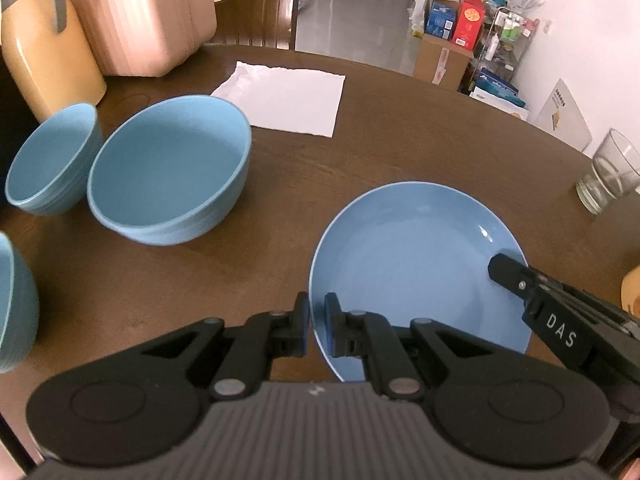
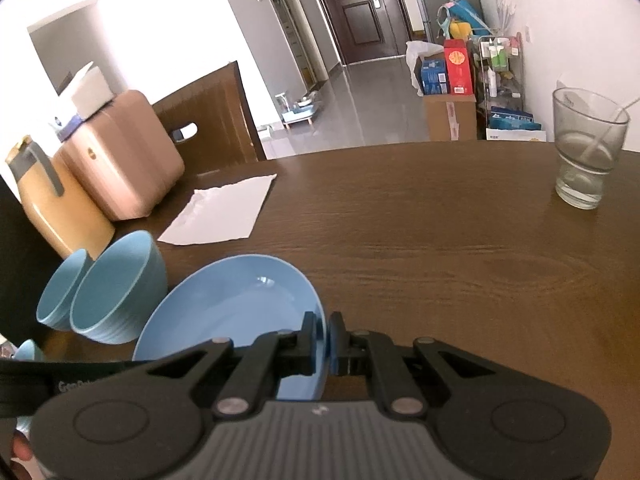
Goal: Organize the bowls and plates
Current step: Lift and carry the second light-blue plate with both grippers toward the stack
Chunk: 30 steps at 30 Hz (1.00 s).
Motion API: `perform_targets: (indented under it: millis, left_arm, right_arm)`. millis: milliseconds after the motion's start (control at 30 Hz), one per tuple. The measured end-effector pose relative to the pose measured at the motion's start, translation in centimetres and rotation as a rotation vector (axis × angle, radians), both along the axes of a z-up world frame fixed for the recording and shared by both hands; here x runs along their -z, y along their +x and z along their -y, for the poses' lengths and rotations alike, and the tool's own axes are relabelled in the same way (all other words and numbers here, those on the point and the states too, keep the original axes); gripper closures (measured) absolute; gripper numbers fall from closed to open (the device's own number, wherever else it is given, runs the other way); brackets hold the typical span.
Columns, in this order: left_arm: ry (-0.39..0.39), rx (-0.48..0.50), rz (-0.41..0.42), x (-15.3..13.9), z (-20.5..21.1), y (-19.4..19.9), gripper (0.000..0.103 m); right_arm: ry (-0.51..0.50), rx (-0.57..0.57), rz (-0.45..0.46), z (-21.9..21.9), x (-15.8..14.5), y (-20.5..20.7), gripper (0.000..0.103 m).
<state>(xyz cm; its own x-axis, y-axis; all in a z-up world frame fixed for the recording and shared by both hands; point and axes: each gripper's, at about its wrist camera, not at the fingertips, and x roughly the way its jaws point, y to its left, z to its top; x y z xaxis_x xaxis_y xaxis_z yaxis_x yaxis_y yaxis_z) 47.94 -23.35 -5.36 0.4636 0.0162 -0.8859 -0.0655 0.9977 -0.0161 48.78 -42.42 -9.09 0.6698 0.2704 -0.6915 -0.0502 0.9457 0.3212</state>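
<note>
Brown wooden table, bearing one blue plate, its near rim clamped between the pads of the left gripper and its right rim gripped by the right gripper reaching in from the right. To the left, a large blue bowl with a smaller blue bowl just beside it, and the edge of a third bowl at the frame's border. Behind them, a white napkin, a yellow jug, a pink case; at the far right, a drinking glass.
</note>
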Motion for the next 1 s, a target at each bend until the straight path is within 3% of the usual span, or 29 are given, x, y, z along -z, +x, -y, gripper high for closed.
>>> perform_targets:
  millis: [1000]
  left_arm:
    - [0.023, -0.023, 0.070, -3.7, -5.6, -13.8, 0.094]
  right_arm:
    - [0.010, -0.073, 0.069, -5.6, -3.2, -13.7, 0.097]
